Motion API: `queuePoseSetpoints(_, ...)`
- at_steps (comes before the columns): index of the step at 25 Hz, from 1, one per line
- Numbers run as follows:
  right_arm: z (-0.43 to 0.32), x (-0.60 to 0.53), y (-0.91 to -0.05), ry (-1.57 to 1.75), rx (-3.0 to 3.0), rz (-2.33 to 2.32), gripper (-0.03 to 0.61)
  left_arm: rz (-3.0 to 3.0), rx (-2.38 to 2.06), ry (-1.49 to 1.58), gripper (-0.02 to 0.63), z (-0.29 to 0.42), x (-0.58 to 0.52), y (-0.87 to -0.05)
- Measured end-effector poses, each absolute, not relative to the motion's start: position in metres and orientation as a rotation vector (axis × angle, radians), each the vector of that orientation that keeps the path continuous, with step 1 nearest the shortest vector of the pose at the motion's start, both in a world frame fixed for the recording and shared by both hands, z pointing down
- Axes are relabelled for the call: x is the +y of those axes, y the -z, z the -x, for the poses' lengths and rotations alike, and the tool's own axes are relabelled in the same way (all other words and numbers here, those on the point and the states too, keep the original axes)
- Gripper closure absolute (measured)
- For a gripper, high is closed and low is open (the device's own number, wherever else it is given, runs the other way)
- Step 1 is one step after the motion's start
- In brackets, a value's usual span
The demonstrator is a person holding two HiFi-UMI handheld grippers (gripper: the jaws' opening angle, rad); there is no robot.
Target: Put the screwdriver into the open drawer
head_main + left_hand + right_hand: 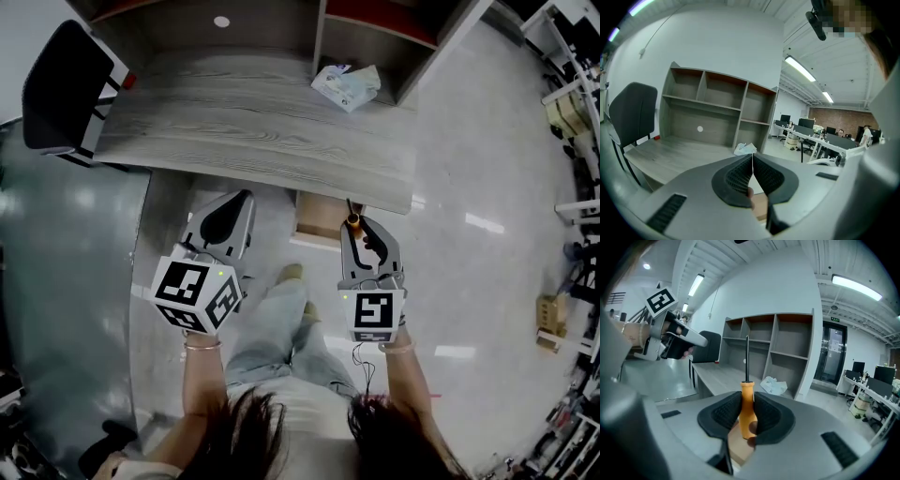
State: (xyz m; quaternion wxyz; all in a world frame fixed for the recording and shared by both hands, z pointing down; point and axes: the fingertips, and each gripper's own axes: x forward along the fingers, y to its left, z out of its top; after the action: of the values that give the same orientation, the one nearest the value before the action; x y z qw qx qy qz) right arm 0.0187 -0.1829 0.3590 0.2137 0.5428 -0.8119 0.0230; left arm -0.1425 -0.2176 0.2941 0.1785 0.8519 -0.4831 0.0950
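Note:
A screwdriver with an orange handle (747,411) and a dark shaft (746,357) stands upright between the pads of my right gripper (748,401), which is shut on the handle. From the head view, that gripper (362,225) hovers in front of the grey desk's edge (281,173), and the handle's end (353,220) shows at its tip. The open drawer (317,221), pale wood inside, sticks out below the desk edge just left of the right gripper. My left gripper (240,202) is held further left, its pads (740,176) pressed together with nothing between them.
A white crumpled packet (347,86) lies on the desk by the shelf unit (771,350). A black chair (64,86) stands at the desk's left end. The person's legs and a shoe (291,273) are below the drawer.

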Motion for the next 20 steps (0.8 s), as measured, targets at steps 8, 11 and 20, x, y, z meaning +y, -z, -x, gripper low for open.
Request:
queuePoseSetpoints(8, -0.019, -0.202, -0.399, -0.068, -2.195, -1.450, 0.479, -2.355, -1.373, -0.262, 0.594, 0.155, -0.242, -0.319)
queuePoseSetpoints(11, -0.020, -0.206, -0.415, -0.063, -2.168, -1.426, 0.479, -2.333, -1.373, -0.257, 0.594, 0.157, -0.248, -0.329)
queuePoseSetpoints(20, -0.023, -0.211, -0.473, -0.064, -2.095, -1.310, 0.479, -2.276, -1.382, -0.280, 0.594, 0.164, -0.255, -0.361)
